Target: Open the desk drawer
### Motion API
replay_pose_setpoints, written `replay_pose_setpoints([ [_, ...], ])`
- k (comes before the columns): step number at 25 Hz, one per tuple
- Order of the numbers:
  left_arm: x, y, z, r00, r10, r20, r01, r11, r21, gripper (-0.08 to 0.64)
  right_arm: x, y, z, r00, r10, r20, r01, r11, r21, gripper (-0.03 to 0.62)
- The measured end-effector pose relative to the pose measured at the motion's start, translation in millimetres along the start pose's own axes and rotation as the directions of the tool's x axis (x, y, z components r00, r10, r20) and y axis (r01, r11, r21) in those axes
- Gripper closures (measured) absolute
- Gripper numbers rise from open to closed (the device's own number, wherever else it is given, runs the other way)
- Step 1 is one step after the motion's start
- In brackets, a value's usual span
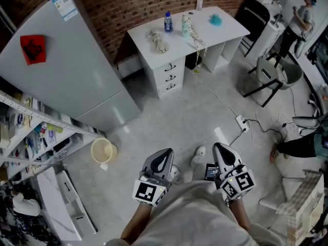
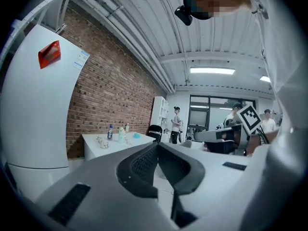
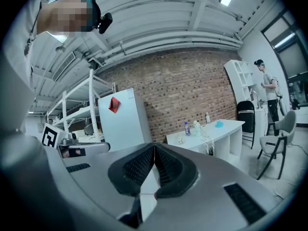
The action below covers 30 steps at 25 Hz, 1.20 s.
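The white desk stands far ahead against the brick wall, with a stack of three drawers at its left end, all closed. Both grippers are held low in front of the person's body, far from the desk. My left gripper is shut with nothing in it; in the left gripper view its jaws meet at the tip and the desk is small in the distance. My right gripper is likewise shut and empty, and in the right gripper view it points toward the desk.
A tall white fridge stands to the left of the desk. A yellow bucket sits on the floor near metal shelving. A power strip with cables lies on the floor at the right. A chair and a person are at the far right.
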<state>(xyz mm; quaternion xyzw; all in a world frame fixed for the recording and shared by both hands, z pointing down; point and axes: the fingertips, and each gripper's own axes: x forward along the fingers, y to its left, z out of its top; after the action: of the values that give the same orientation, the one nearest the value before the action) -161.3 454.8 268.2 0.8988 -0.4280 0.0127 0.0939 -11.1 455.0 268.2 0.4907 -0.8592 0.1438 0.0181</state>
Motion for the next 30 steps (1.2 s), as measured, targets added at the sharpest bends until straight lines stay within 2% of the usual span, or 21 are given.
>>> replay_pose_setpoints([
  [6, 8.3, 20.4, -2.9, 0.998, 0.052, -0.019, -0.053, 0.999, -0.008, 0.554, 35.2, -3.0, 9.1, 0.998, 0.061, 0.0, -0.061, 0.998, -0.013, 0.566],
  [11, 46.4, 27.8, 3.3, 0.997, 0.078, -0.007, -0.078, 0.997, 0.002, 0.554, 55.3, -37.5, 17.9, 0.997, 0.082, 0.008, -0.082, 0.997, -0.012, 0.565],
  [20, 176.6, 12.0, 25.5, 0.996, 0.082, 0.019, -0.082, 0.996, 0.019, 0.554, 87.2, -154.5, 59.2, 0.994, 0.109, 0.02, -0.109, 0.994, -0.029, 0.566],
  [26, 252.1, -2.0, 23.9, 0.993, 0.118, 0.025, -0.117, 0.993, -0.021, 0.554, 95.0, -226.6, 74.5, 0.99, 0.141, 0.013, -0.14, 0.989, -0.042, 0.566],
  [30, 297.2, -19.4, 21.5, 0.994, 0.104, 0.022, -0.104, 0.994, -0.036, 0.554, 92.8, -271.9, 78.1, 0.991, 0.135, 0.007, -0.135, 0.99, -0.028, 0.566],
])
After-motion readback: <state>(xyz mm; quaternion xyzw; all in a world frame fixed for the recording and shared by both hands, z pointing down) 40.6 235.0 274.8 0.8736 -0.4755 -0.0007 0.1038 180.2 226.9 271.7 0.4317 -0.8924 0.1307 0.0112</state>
